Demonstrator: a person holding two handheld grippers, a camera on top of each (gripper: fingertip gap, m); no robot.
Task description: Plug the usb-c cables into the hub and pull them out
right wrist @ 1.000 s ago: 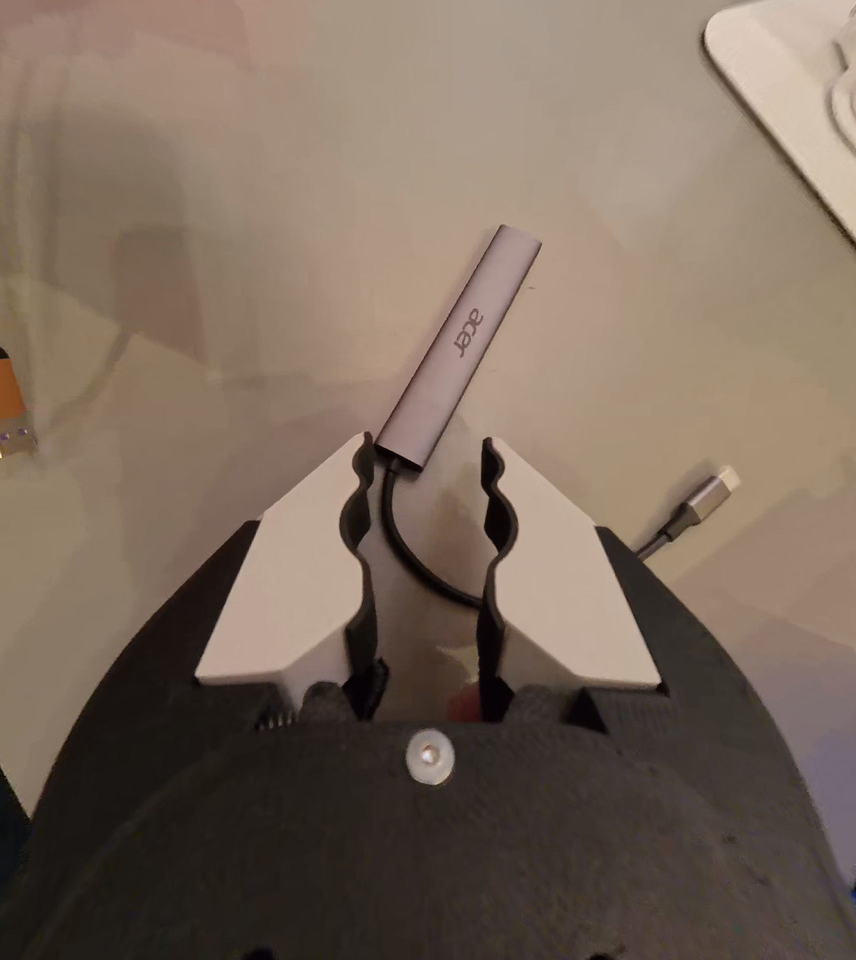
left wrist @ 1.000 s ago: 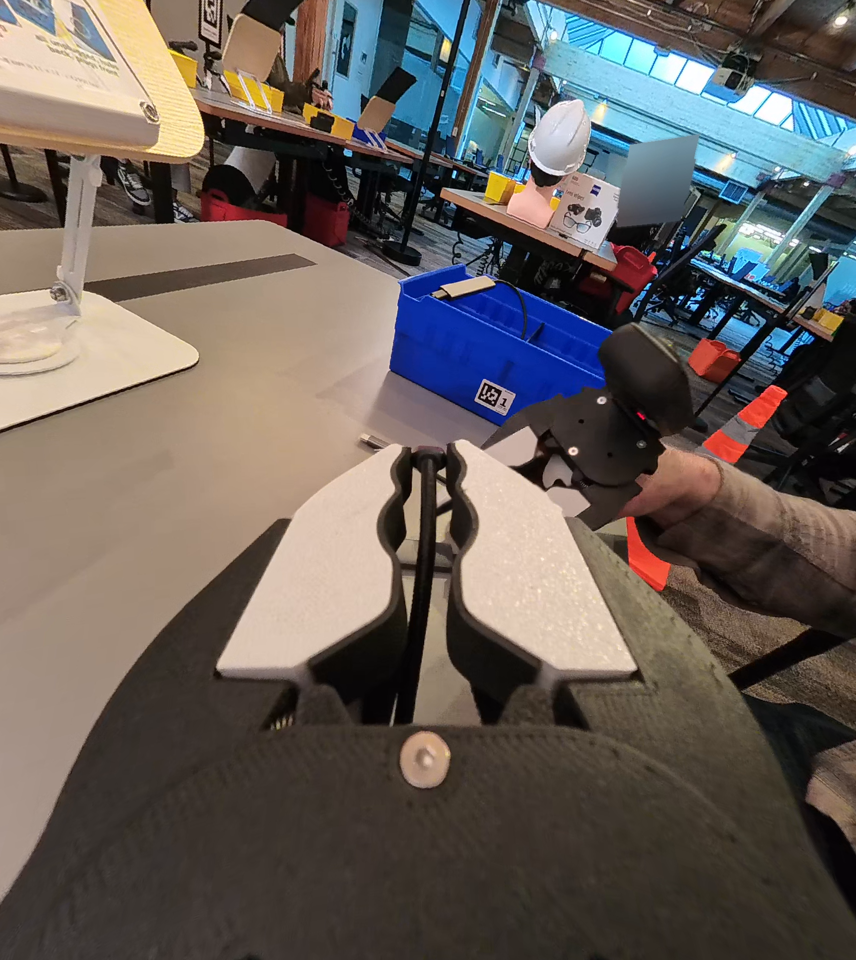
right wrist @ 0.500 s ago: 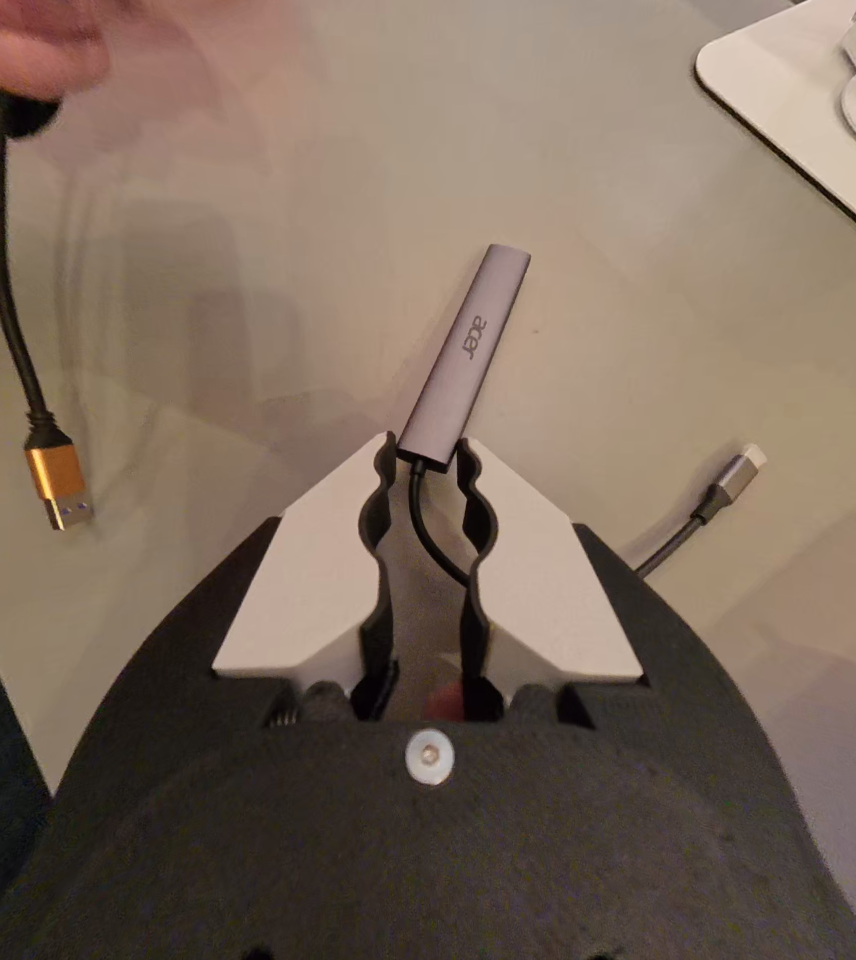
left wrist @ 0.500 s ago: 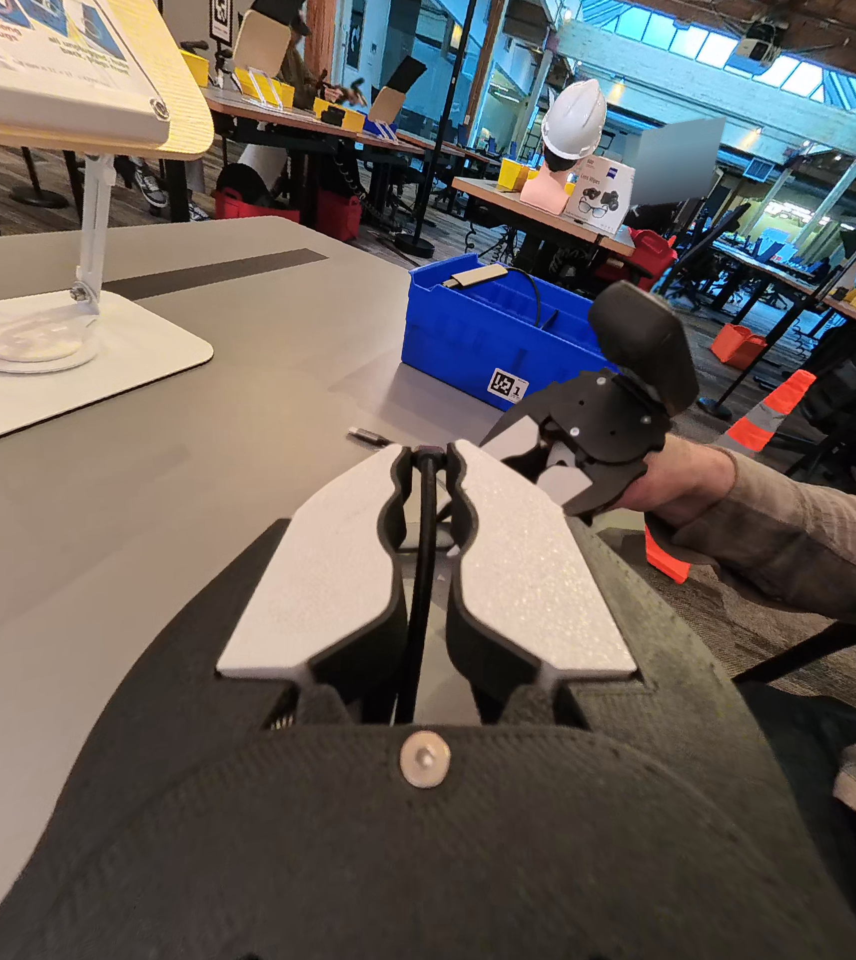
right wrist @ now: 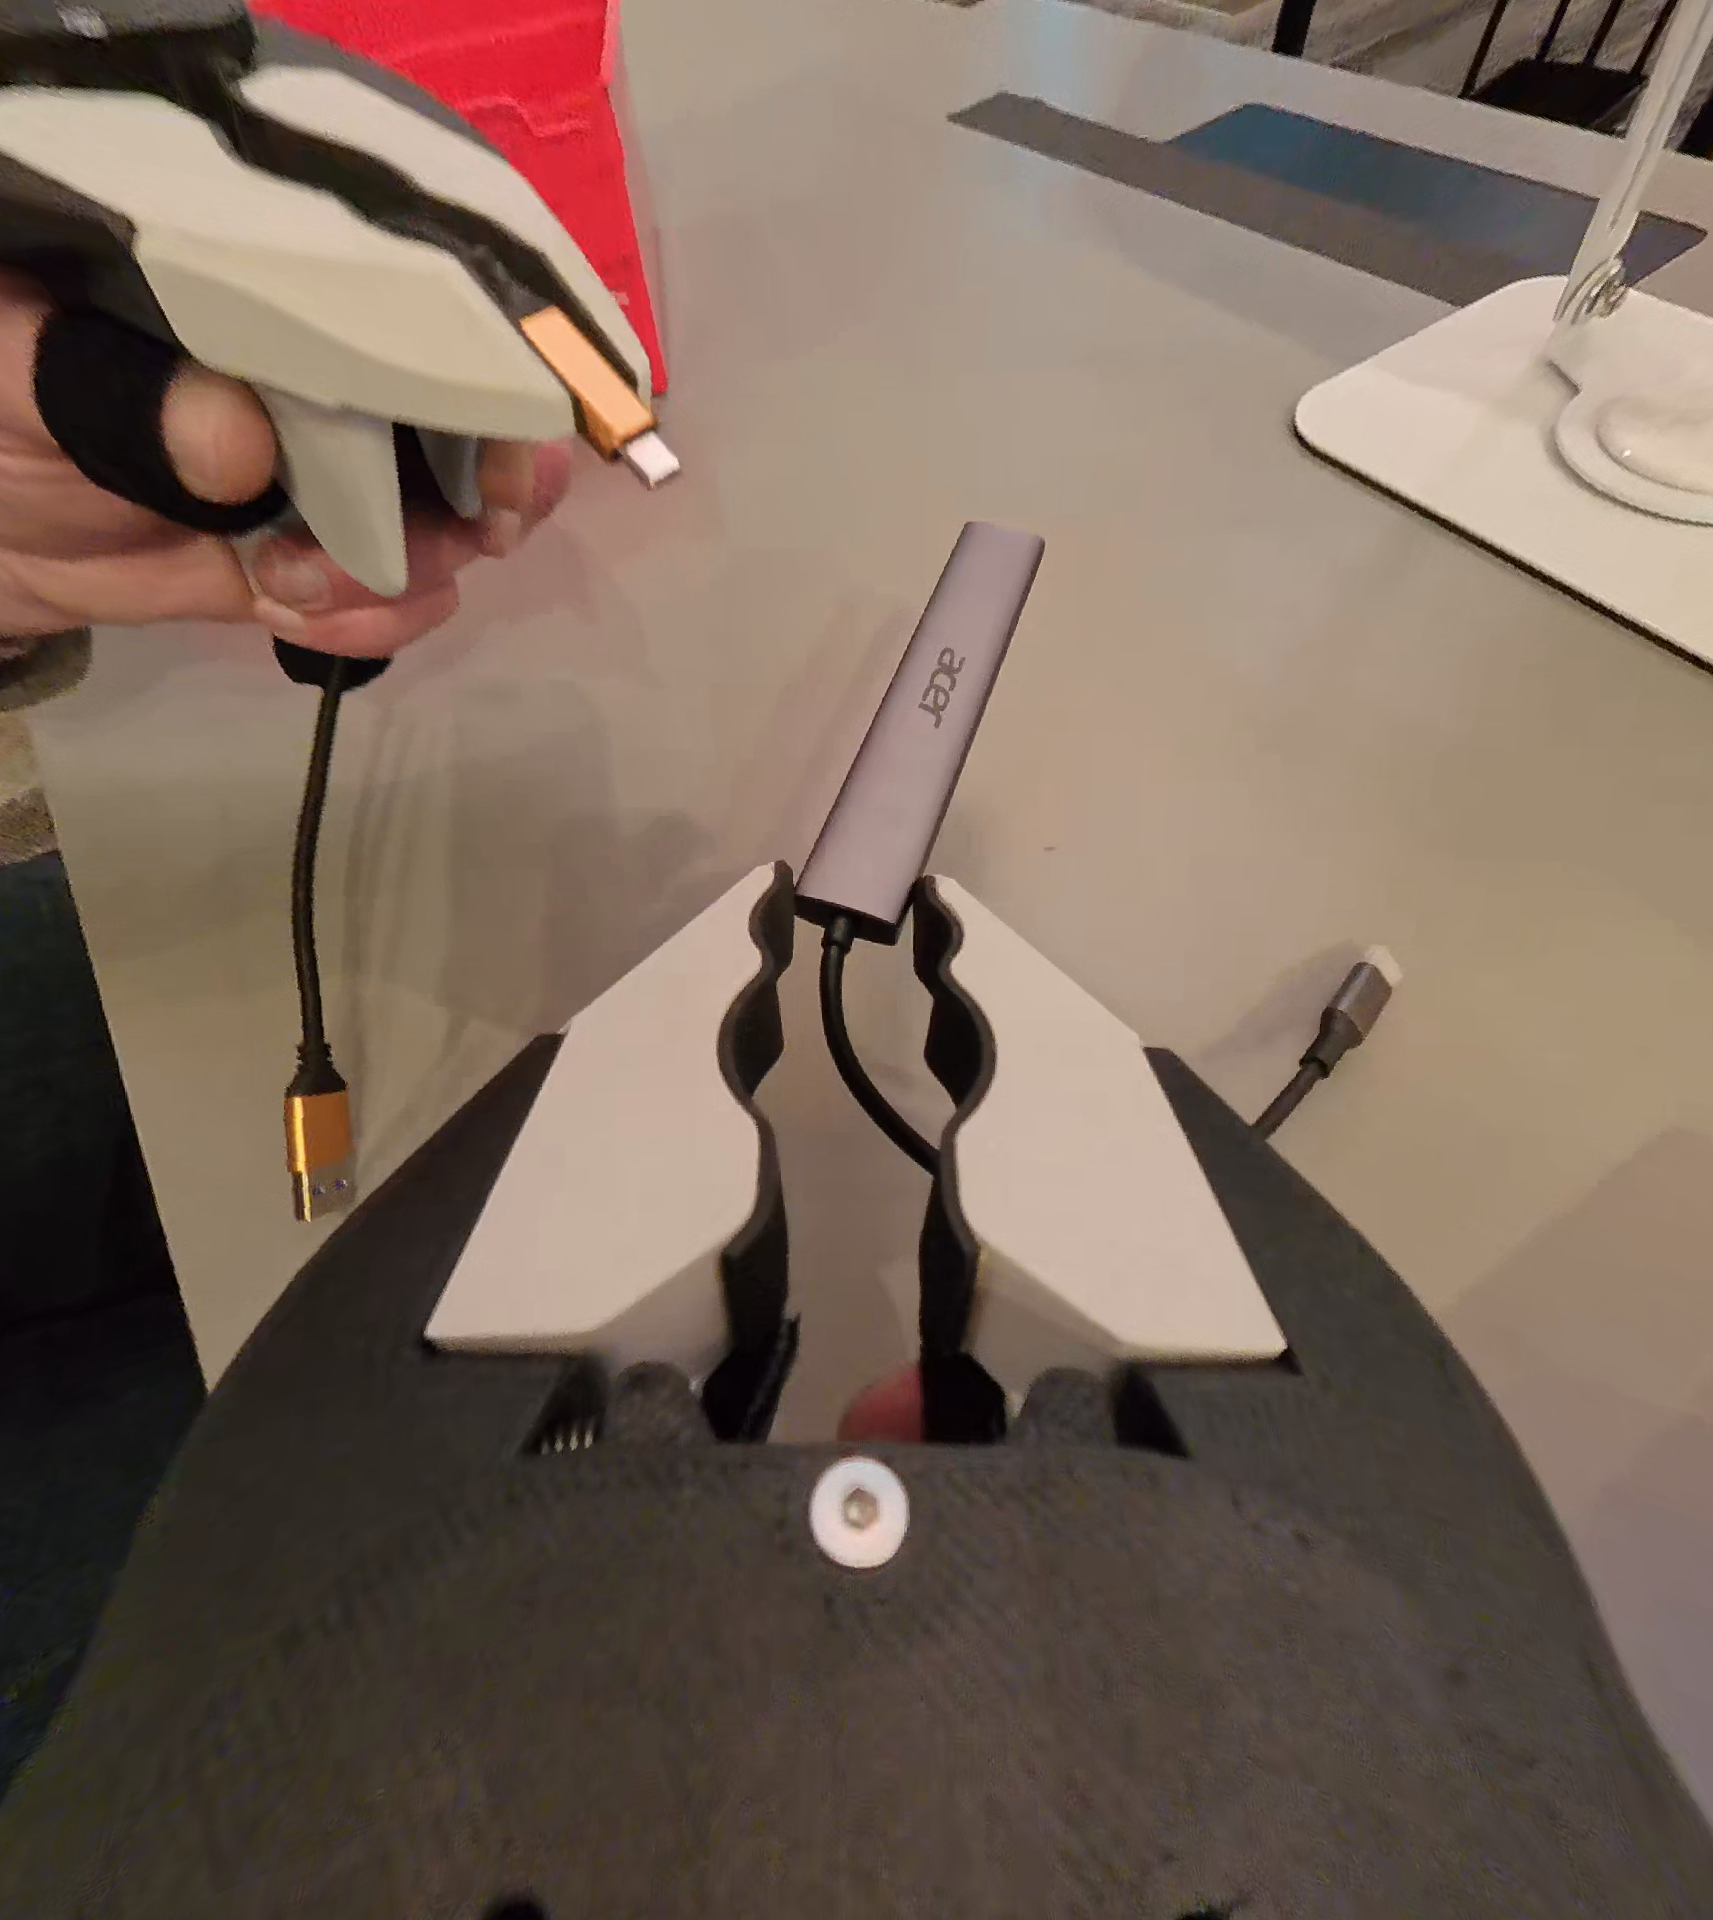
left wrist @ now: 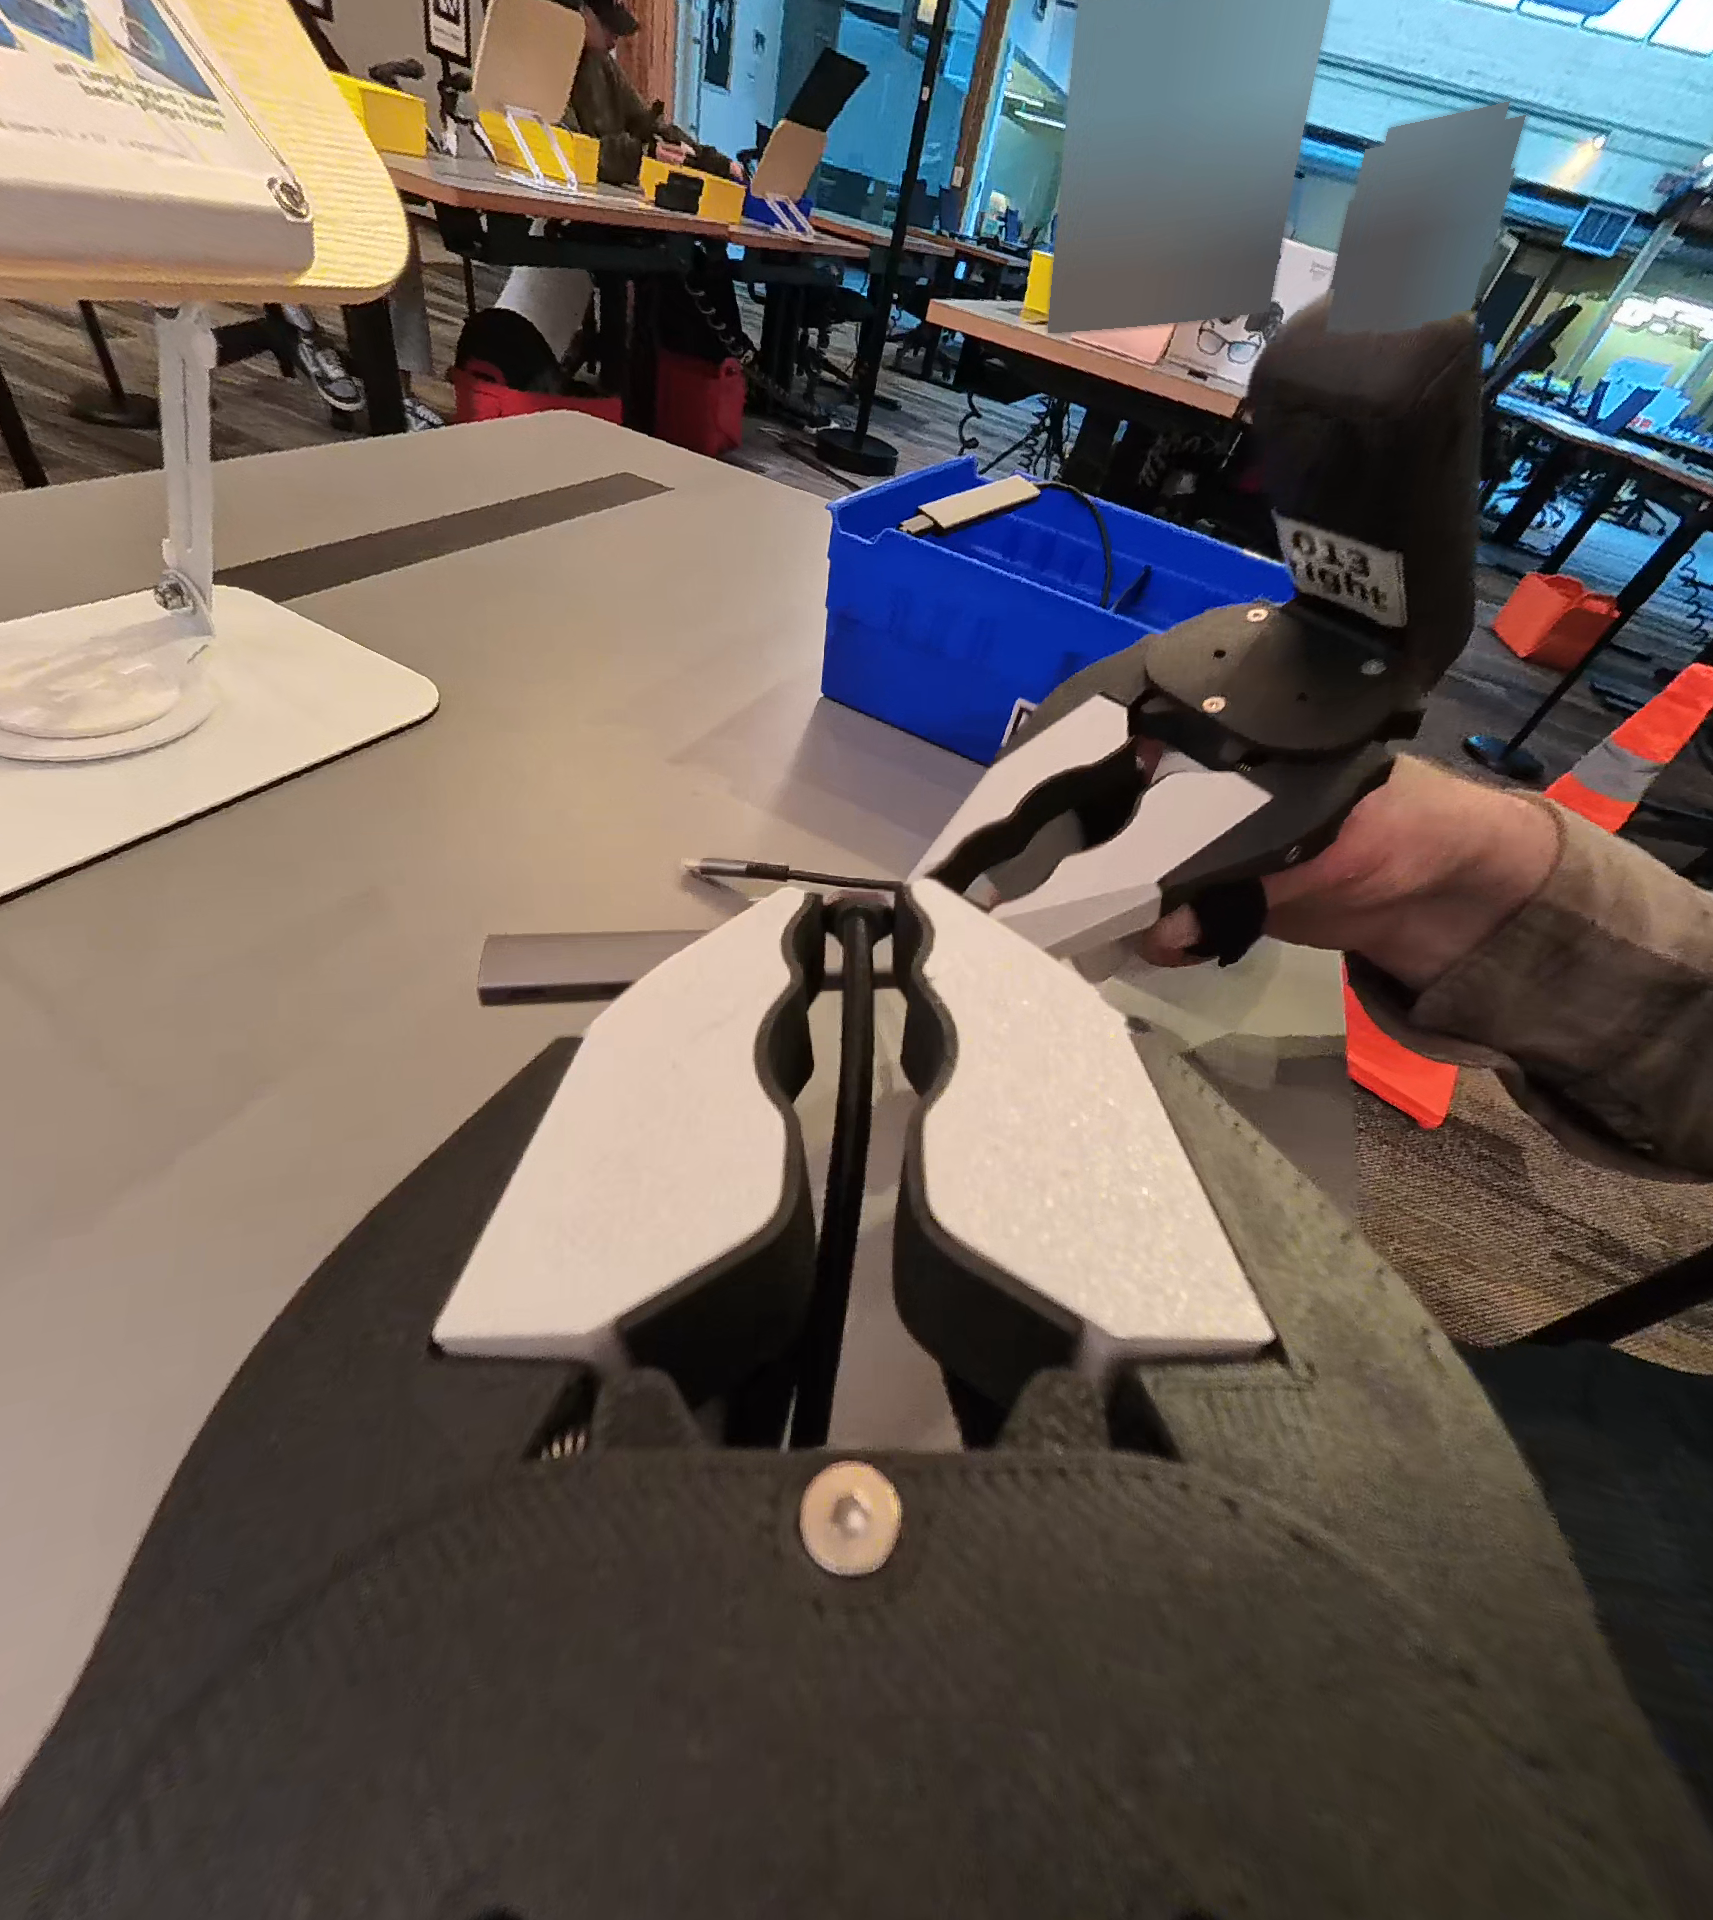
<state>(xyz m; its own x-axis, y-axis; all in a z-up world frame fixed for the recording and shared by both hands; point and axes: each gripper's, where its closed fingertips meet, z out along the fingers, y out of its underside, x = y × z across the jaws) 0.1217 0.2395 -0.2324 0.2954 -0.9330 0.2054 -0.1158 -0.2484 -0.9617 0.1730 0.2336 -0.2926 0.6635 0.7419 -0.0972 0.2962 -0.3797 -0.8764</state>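
We see the slim, matte grey metal hub (right wrist: 919, 727) pinched by our right gripper (right wrist: 850, 902), while our left gripper (left wrist: 857, 914) clamps the braided black cable (right wrist: 310, 873) behind its gold-sleeved plug (right wrist: 597, 390).

The hub (right wrist: 925, 727) looks like matt brushed grey metal; beside it the bench (right wrist: 1247, 644) is smooth and faintly glossy. The cable (right wrist: 312, 914) is braided black, its plug gold metal. The tool (right wrist: 850, 912) pads are matt grainy plastic.

Grey hub (right wrist: 919, 732) flat — orange-tipped cable (right wrist: 590, 390) aloft
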